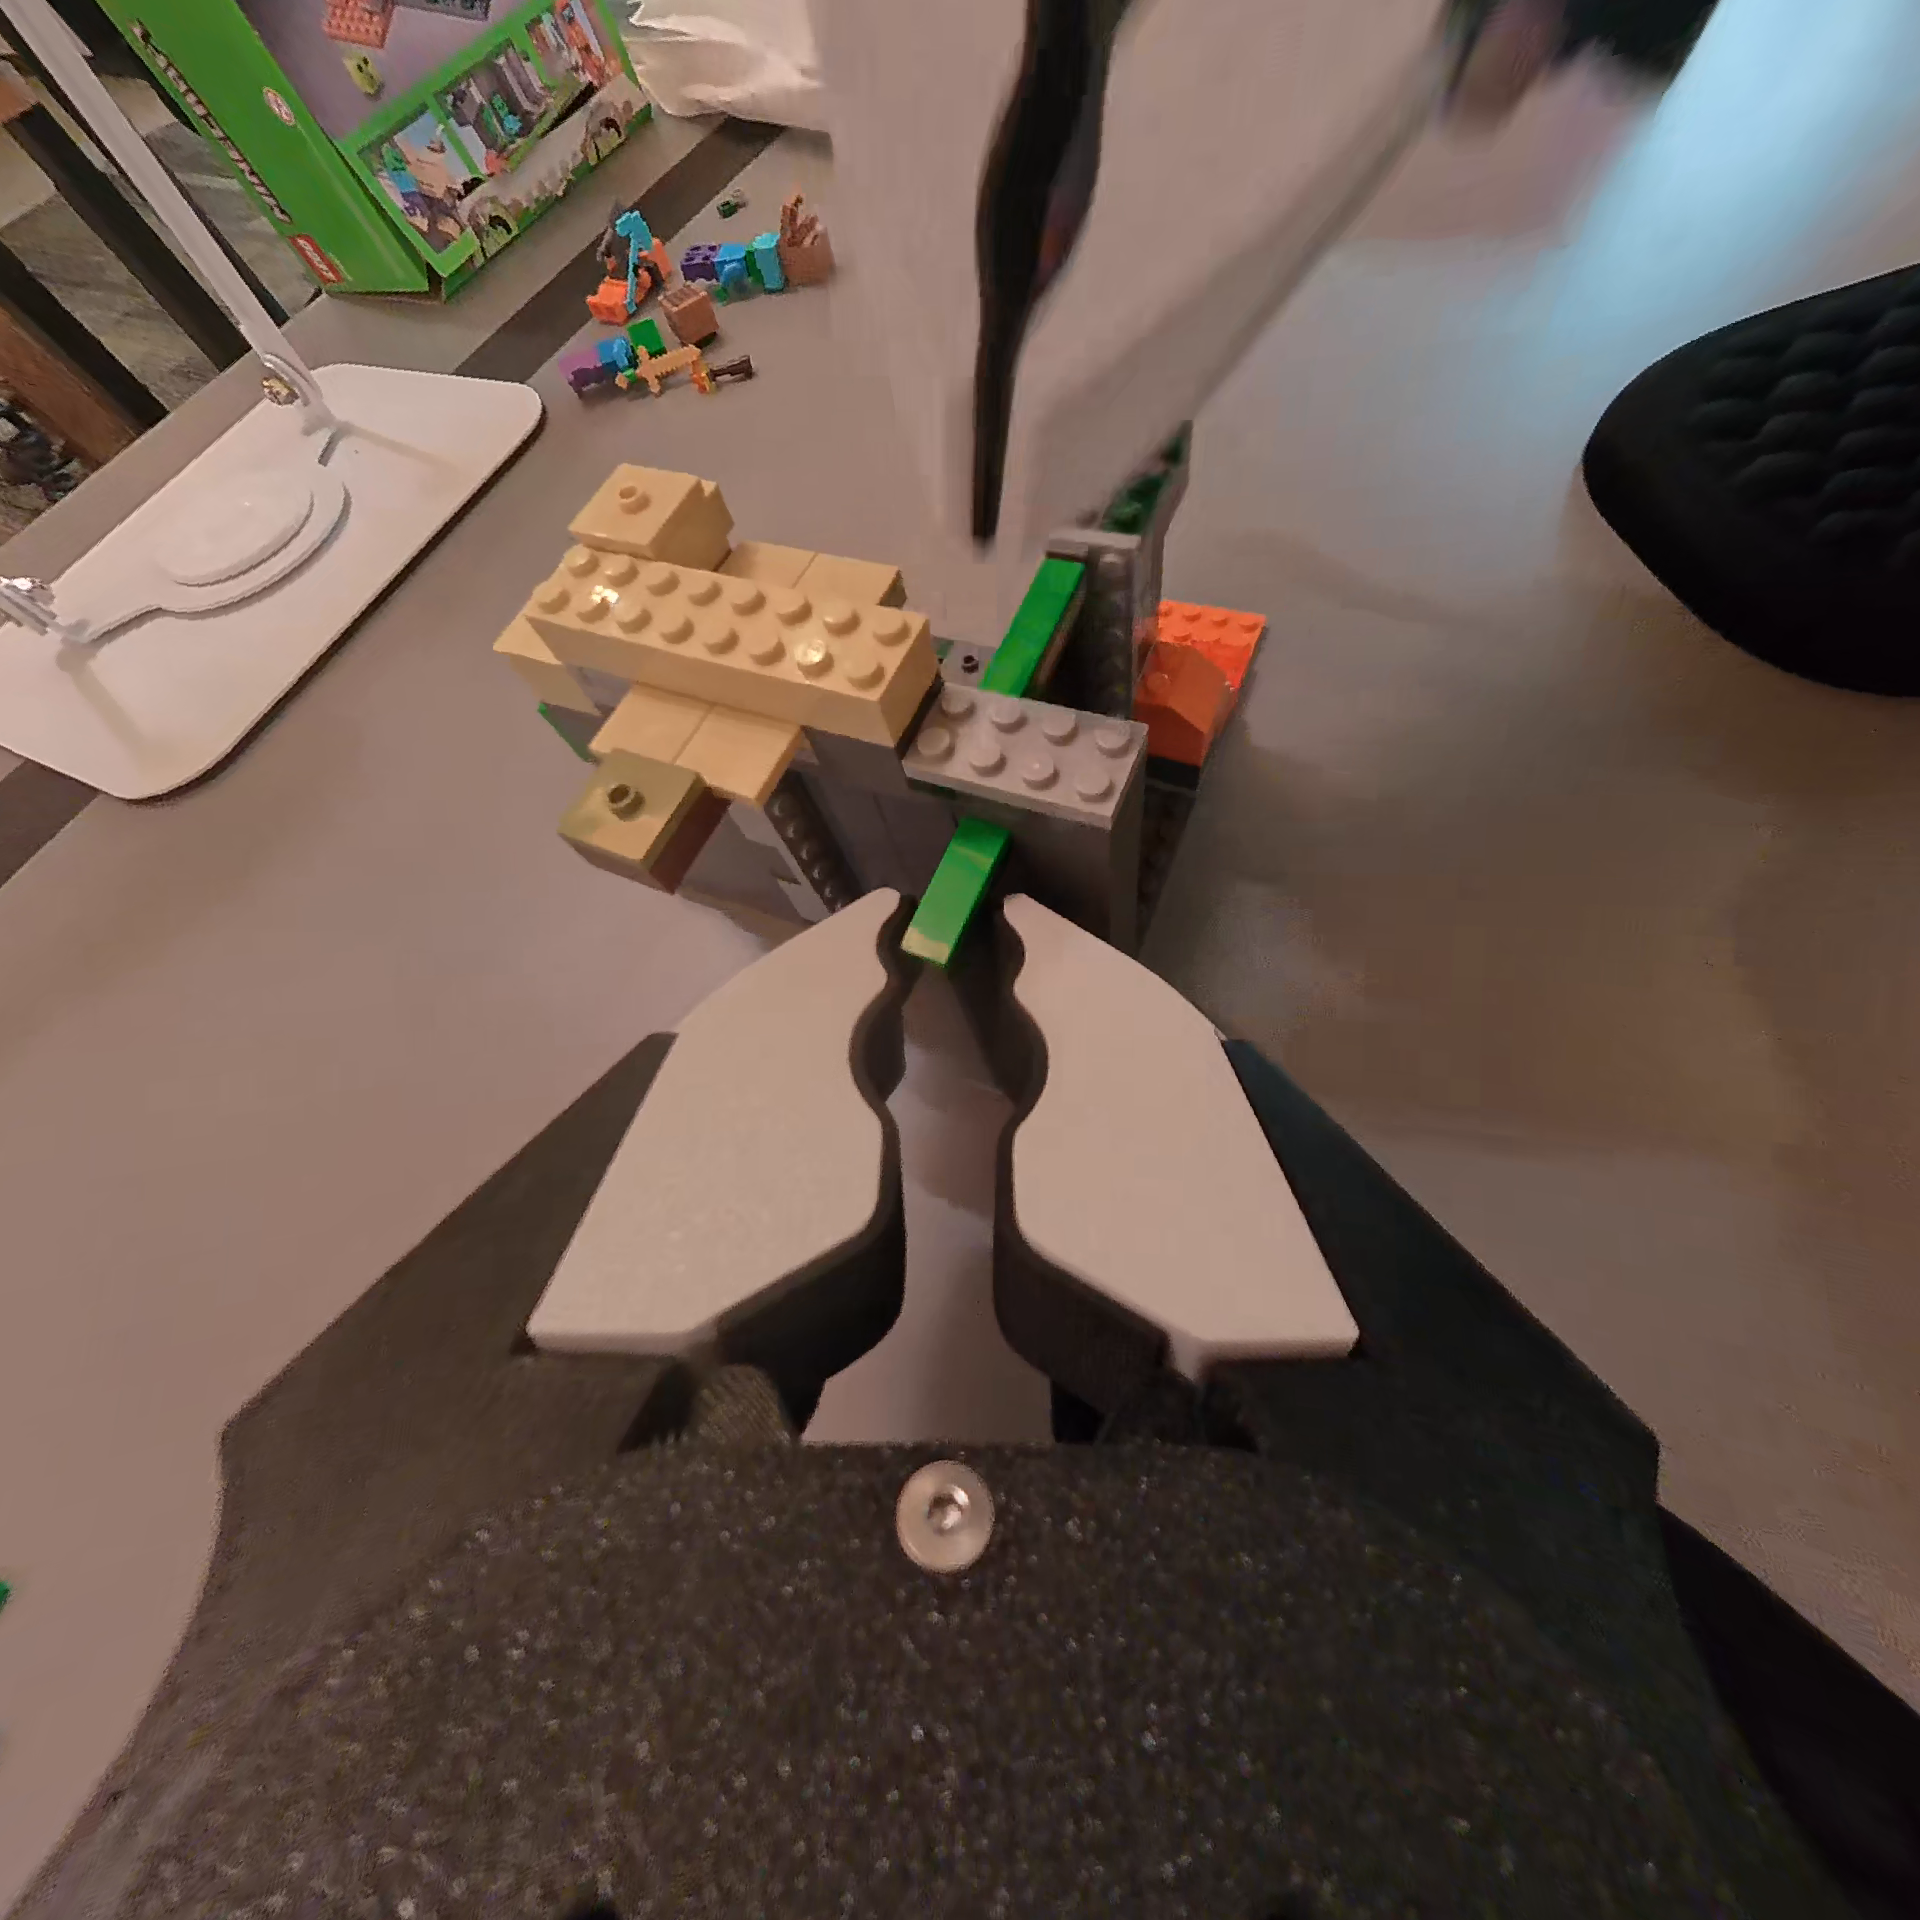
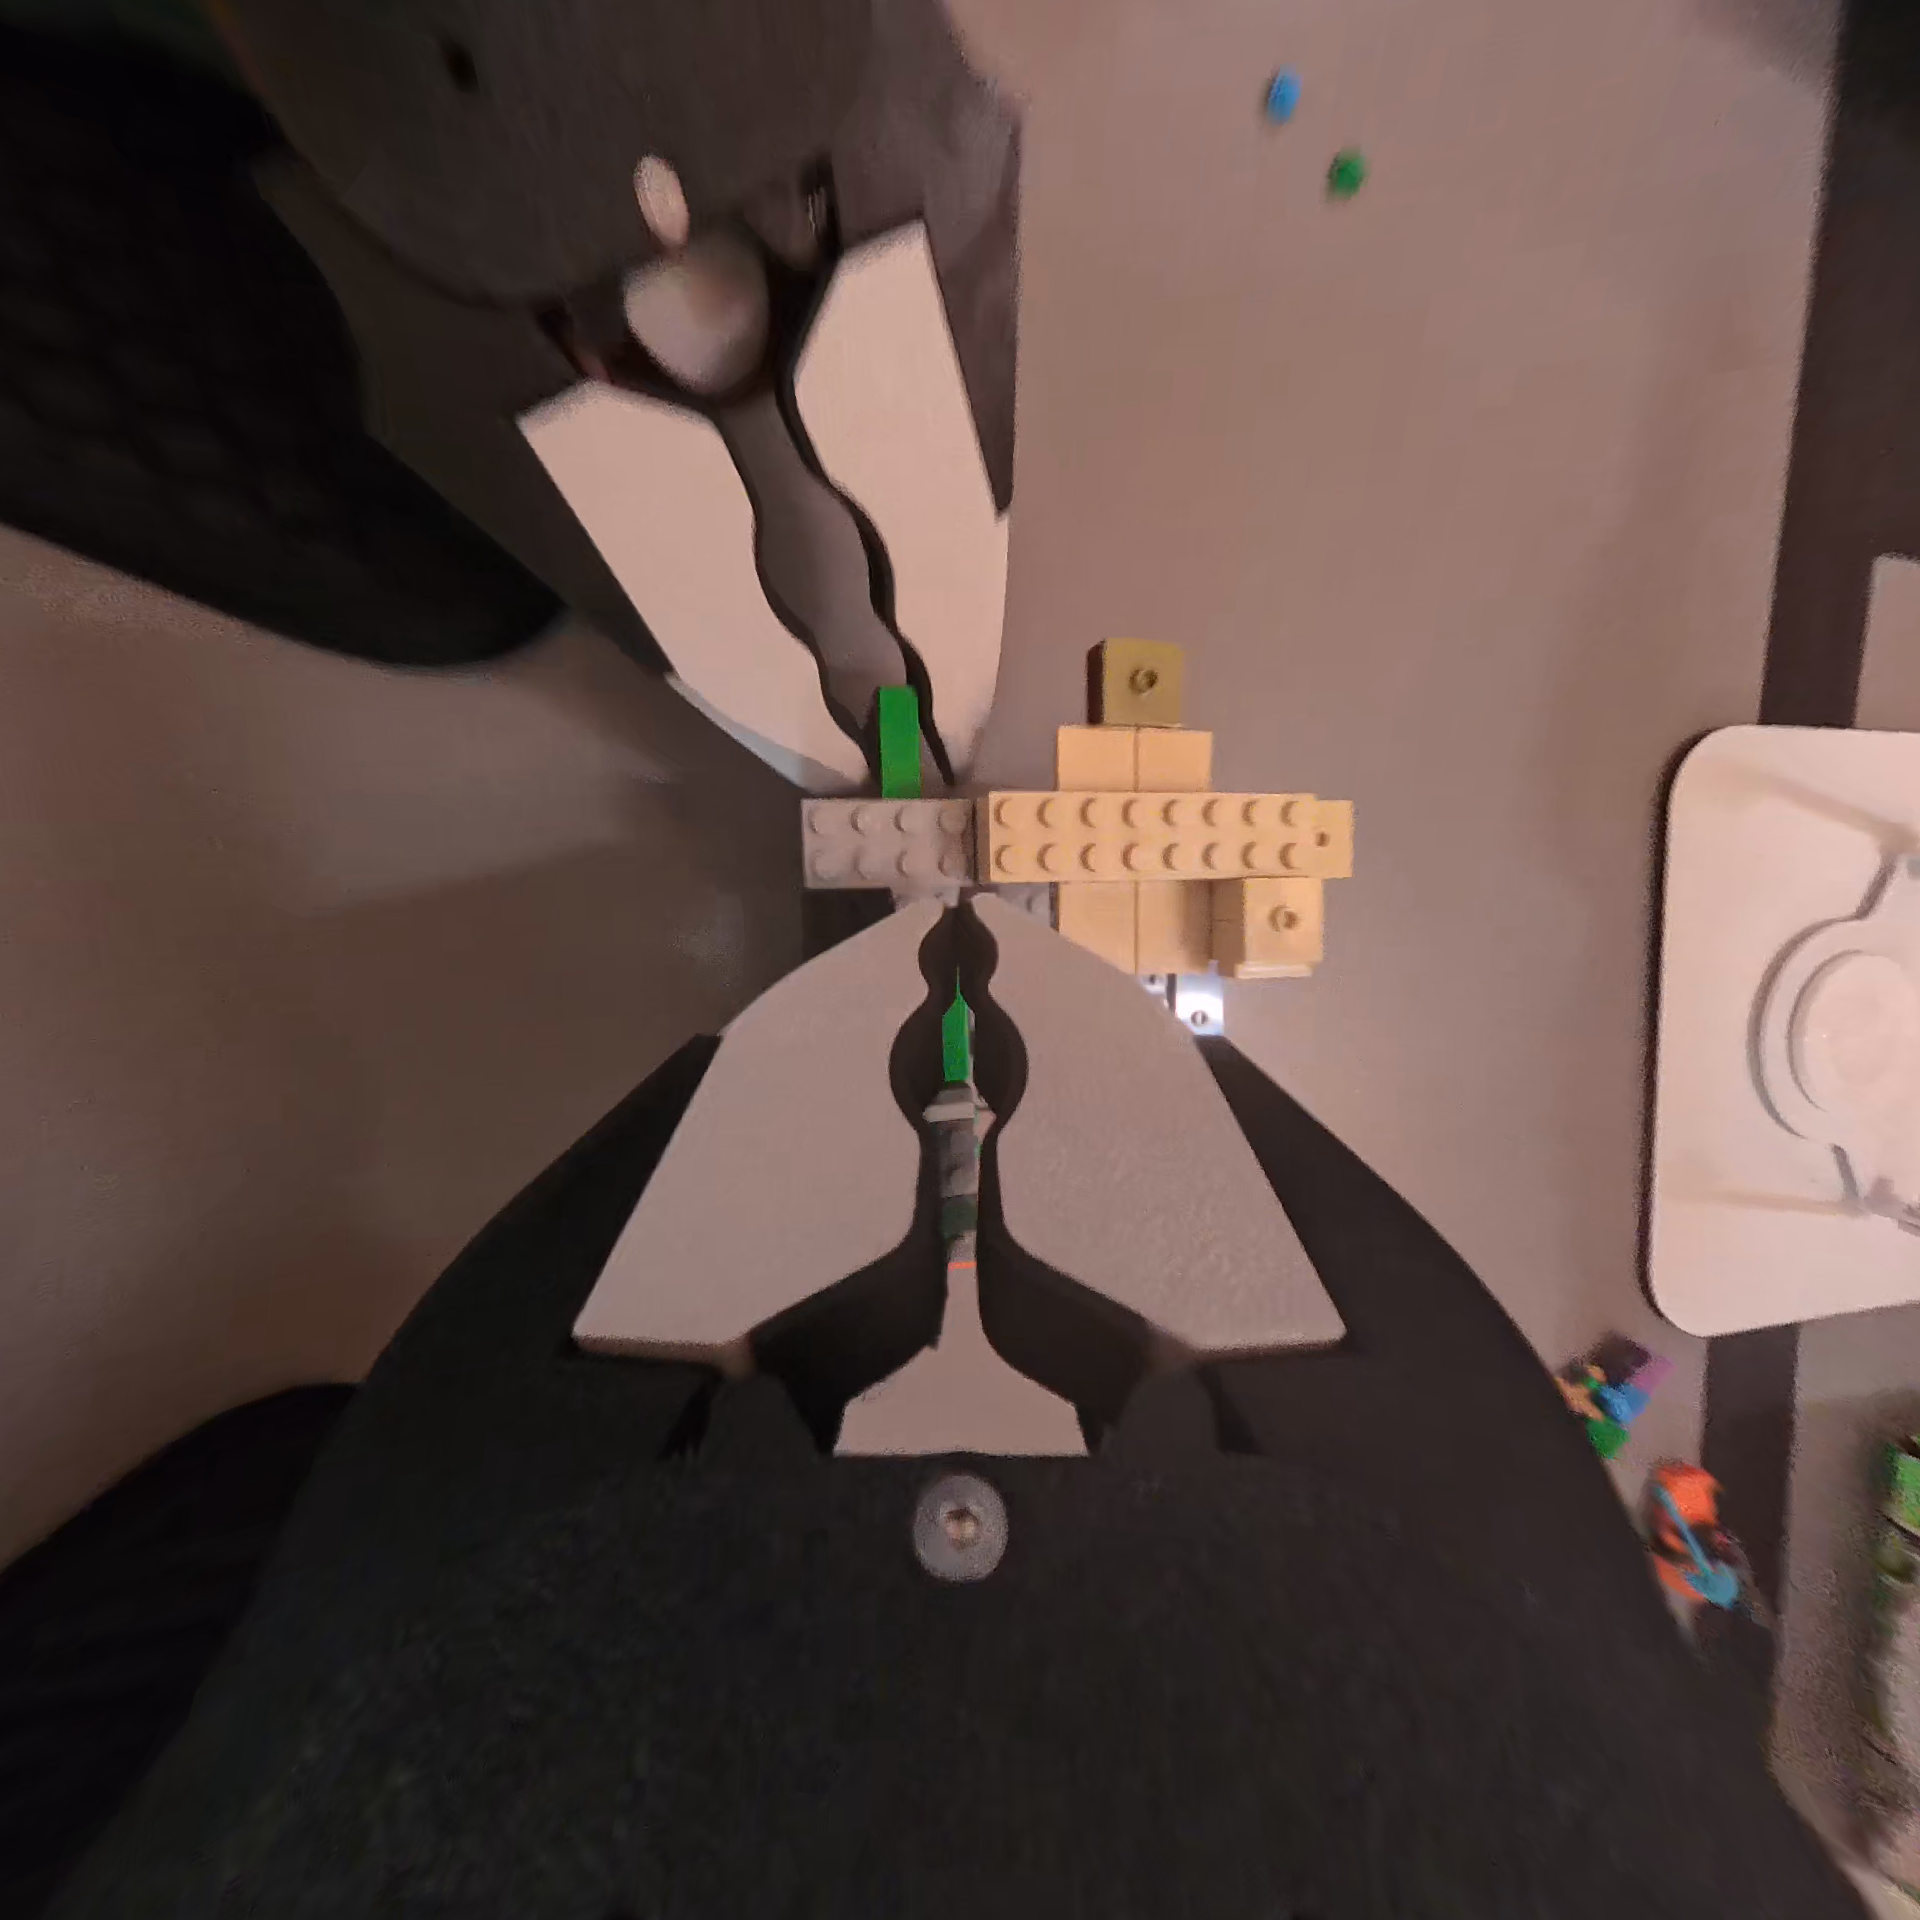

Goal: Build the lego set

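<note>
The lego model (image 1: 831, 707) stands on the grey table, with a long tan brick (image 1: 727, 644) and a grey brick (image 1: 1023, 753) on top and orange bricks (image 1: 1195, 665) at its far right. A green plate (image 1: 961, 883) runs through it under the grey brick. My left gripper (image 1: 951, 920) is closed on the near end of the green plate. My right gripper (image 2: 956, 912) comes down from above, blurred in the left wrist view (image 1: 987, 416). It is shut on the model's other green edge (image 2: 956, 1039). The left gripper (image 2: 902, 779) shows opposite, holding the green end (image 2: 899, 743).
A green set box (image 1: 416, 156) and a pile of loose small pieces (image 1: 686, 301) lie at the back left. A white stand base (image 1: 260, 561) sits left of the model. A black cushion (image 1: 1766, 488) lies at the right. Two small round pieces (image 2: 1285, 96) lie apart. Spacing between my two grippers at the tips: around 5 cm.
</note>
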`<state>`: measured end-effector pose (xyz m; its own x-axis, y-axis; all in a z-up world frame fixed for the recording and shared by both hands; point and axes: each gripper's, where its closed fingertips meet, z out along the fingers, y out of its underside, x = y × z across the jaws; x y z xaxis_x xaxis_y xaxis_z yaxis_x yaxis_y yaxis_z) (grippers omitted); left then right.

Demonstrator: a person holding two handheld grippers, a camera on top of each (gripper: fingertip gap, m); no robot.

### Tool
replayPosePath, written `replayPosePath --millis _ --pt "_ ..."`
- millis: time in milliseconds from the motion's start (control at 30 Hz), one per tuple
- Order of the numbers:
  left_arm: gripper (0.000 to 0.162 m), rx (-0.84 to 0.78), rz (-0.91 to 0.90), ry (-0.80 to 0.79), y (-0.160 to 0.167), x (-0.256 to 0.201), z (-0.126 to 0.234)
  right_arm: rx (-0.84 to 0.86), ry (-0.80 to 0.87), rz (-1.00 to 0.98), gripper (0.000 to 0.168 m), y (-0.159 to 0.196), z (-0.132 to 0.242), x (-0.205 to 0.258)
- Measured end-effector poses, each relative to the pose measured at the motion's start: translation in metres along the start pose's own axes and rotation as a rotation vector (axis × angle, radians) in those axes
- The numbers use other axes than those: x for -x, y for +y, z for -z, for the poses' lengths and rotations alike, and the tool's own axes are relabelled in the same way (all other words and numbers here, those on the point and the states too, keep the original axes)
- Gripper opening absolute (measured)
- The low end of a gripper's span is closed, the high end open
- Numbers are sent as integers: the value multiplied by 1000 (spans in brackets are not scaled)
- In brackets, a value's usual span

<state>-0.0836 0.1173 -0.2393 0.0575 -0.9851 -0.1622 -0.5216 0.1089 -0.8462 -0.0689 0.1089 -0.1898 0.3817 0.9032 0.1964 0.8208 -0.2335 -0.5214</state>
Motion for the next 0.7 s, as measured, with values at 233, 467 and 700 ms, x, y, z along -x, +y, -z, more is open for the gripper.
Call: replayPosePath --millis 233,467,700 --pt "11 -17 -42 37 -7 -19 -3 -242 100 -237 0 33 42 16" --pt "13 -23 -87 77 -17 -39 -11 -268 204 -494 0 90 11 15" --pt "14 -36 -93 84 -19 -45 -13 -214 146 -540 0 96 -6 10"
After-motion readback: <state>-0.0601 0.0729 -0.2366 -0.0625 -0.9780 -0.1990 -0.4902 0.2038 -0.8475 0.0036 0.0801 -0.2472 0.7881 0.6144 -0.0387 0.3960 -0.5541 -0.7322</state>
